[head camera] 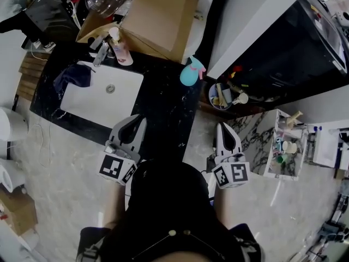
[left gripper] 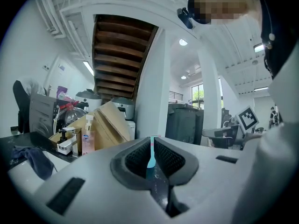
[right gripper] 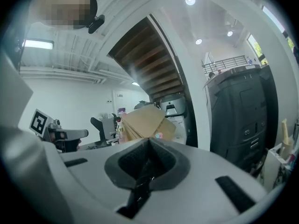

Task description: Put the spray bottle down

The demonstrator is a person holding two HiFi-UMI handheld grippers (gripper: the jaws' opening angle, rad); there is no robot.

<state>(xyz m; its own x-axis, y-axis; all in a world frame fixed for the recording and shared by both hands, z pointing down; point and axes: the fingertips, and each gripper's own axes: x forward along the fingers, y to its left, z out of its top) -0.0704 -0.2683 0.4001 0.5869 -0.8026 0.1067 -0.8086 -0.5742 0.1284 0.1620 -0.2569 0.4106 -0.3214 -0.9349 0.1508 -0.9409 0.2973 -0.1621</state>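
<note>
The teal spray bottle (head camera: 192, 72) with a pink trigger stands upright on the black counter (head camera: 163, 113), to the right of the sink, and nothing touches it. My left gripper (head camera: 131, 125) hovers over the counter's near edge, shut and empty. Through the thin slit between its jaws in the left gripper view, a strip of the spray bottle (left gripper: 151, 155) shows beyond the left gripper (left gripper: 152, 146). My right gripper (head camera: 226, 132) is off the counter's right end, shut with nothing in it. In the right gripper view, the bottle's top (right gripper: 159, 135) peeks just over the right gripper (right gripper: 148, 146).
A white sink (head camera: 87, 100) with a dark cloth (head camera: 73, 75) on its corner fills the counter's left. A pump soap bottle (head camera: 121, 51) and a cardboard box (head camera: 163, 18) stand behind. A cup of utensils (head camera: 221, 96) and a white rack (head camera: 283, 146) are at the right.
</note>
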